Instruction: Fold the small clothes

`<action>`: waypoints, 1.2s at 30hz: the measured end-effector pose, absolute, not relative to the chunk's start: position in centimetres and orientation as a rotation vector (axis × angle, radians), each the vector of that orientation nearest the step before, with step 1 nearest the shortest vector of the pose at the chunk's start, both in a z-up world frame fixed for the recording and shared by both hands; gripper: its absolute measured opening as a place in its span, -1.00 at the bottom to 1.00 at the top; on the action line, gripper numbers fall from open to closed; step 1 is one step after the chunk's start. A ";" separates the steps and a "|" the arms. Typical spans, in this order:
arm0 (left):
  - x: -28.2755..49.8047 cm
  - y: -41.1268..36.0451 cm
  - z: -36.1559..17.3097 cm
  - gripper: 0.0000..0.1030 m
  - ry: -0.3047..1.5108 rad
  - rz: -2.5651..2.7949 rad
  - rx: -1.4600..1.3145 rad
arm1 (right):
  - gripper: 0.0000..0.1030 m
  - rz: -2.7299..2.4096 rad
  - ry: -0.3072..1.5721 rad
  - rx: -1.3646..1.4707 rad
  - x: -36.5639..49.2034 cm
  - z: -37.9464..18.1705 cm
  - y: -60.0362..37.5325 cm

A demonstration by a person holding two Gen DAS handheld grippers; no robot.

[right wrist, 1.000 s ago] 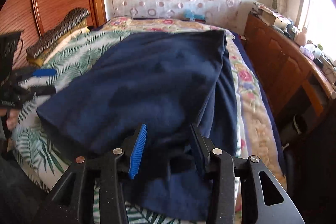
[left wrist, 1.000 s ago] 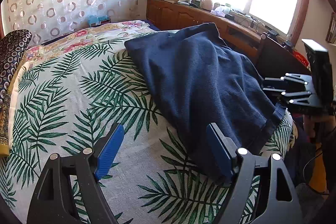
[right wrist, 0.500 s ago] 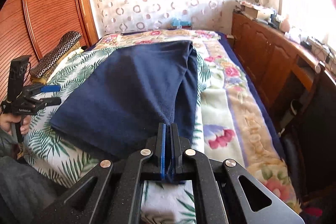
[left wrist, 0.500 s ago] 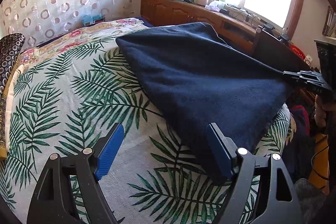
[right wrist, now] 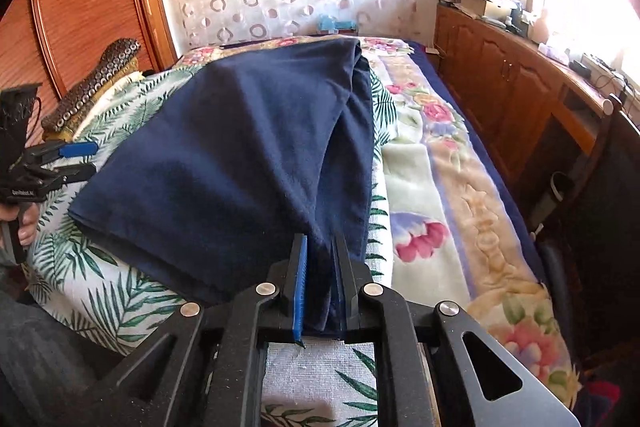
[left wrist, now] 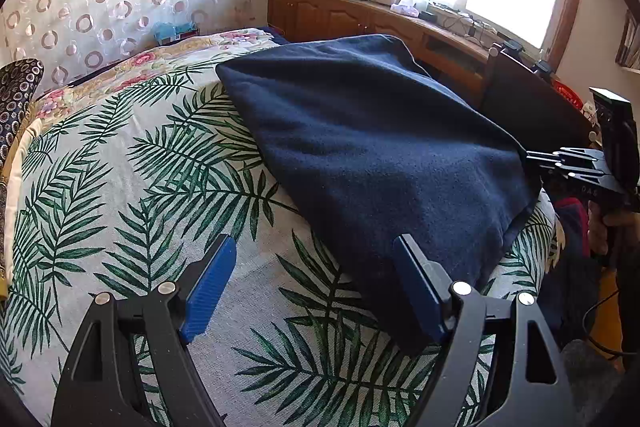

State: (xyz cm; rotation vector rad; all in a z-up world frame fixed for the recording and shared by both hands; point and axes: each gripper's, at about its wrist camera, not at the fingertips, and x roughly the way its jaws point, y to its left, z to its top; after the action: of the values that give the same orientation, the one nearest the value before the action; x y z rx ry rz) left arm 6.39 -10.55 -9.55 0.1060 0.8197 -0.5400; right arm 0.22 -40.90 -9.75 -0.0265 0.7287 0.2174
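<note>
Two tools are in my hands: the right tool (right wrist: 320,283) has just eased slightly yet pinches the near corner of the navy garment (right wrist: 240,147), while the left tool (left wrist: 316,291) gapes wide, empty. Garment lies on the bed (left wrist: 120,187); folding looks barely begun.

My matt black plastic right gripper (right wrist: 320,283), with ribbed blue pads and shiny metal pins, bites a soft, fuzzy navy-blue cloth garment (right wrist: 240,155). It lies on a woven palm-leaf-printed bedspread (left wrist: 120,187). A glossy brown wooden cabinet (right wrist: 508,87) stands beside.
</note>
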 end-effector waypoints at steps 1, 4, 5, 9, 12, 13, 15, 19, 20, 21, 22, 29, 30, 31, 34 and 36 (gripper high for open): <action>6.4 -10.5 -9.6 0.58 0.819 -0.542 0.106 | -0.64 0.217 0.735 -0.028 0.3 -9.9 -40.7; 6.2 -10.5 -9.5 0.58 0.816 -0.554 0.099 | -0.16 0.201 0.747 -0.029 0.5 -10.3 -40.7; 6.1 -10.5 -9.5 0.57 0.816 -0.564 0.092 | -0.16 0.199 0.751 -0.028 0.6 -10.4 -40.8; 5.6 -10.6 -9.6 0.30 0.828 -0.616 0.065 | -0.11 0.197 0.751 -0.022 0.6 -10.5 -40.8; 5.1 -11.0 -9.6 0.11 0.835 -0.641 0.072 | -0.11 0.199 0.751 -0.026 0.5 -10.4 -40.9; 5.0 -11.1 -9.6 0.10 0.838 -0.645 0.076 | -0.11 0.197 0.752 -0.026 0.5 -10.4 -40.9; 4.9 -11.5 -9.7 0.09 0.844 -0.653 0.085 | -0.11 0.188 0.756 -0.028 0.6 -10.4 -41.0; 4.7 -12.3 -10.3 0.09 0.869 -0.669 0.114 | -0.08 0.185 0.759 -0.033 0.5 -10.4 -41.1; 4.7 -12.4 -10.5 0.09 0.875 -0.669 0.119 | -0.08 0.186 0.760 -0.035 0.5 -10.4 -41.1; 4.7 -12.6 -10.7 0.09 0.884 -0.673 0.124 | -0.08 0.189 0.761 -0.035 0.4 -10.4 -41.0; 4.7 -12.7 -10.8 0.09 0.885 -0.674 0.128 | -0.08 0.196 0.762 -0.033 0.4 -10.4 -41.0; 4.4 -12.9 -10.8 0.01 0.883 -0.682 0.140 | -0.68 0.284 0.775 -0.037 0.3 -10.3 -40.9; 4.3 -13.0 -10.8 0.00 0.883 -0.682 0.144 | -0.73 0.291 0.776 -0.034 0.3 -10.3 -40.9; 4.3 -13.0 -10.8 0.00 0.884 -0.681 0.148 | -0.81 0.298 0.774 -0.028 0.3 -10.2 -41.0; 4.2 -13.0 -10.8 0.00 0.896 -0.673 0.151 | -0.84 0.312 0.739 0.009 0.0 -10.0 -41.7; 4.0 -12.9 -10.8 -0.02 0.898 -0.674 0.150 | -0.84 0.314 0.703 0.041 -0.3 -9.5 -42.2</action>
State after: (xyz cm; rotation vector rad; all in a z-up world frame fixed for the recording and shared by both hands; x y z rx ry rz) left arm 4.04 -12.88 -10.76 0.1504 0.8984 -0.6737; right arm -0.26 -42.22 -9.52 0.0414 0.7025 0.3138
